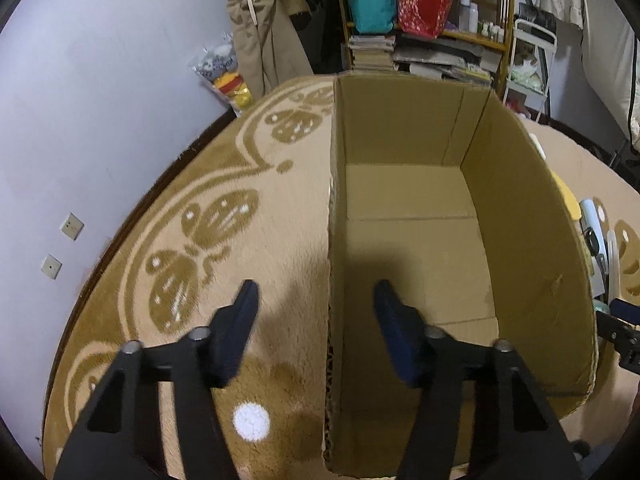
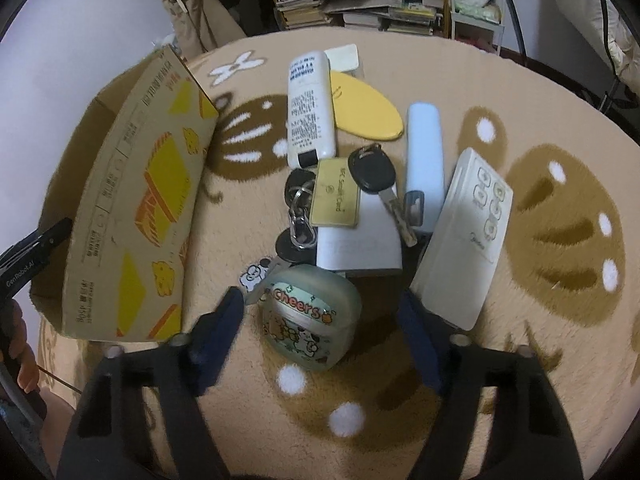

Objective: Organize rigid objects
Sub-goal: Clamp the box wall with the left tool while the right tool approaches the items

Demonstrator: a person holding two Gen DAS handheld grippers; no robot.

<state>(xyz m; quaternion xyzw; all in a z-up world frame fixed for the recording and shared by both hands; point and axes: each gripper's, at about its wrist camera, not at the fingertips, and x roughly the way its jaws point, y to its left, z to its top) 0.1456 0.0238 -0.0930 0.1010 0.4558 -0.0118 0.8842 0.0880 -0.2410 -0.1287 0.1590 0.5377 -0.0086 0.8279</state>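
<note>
2 grippers work apart: the left gripper (image 1: 316, 292) straddles the box wall (image 1: 333, 240) unpinched to steady it, while the right gripper (image 2: 320, 304), spread, brackets the Cheers case (image 2: 306, 316) at 12 o'clock.

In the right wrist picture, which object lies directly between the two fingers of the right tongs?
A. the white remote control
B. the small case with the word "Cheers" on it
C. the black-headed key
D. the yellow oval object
B: the "Cheers" case sits on the carpet between the fingers of the right tongs, which do not yet touch it; the key, remote and yellow oval lie farther away.
</note>
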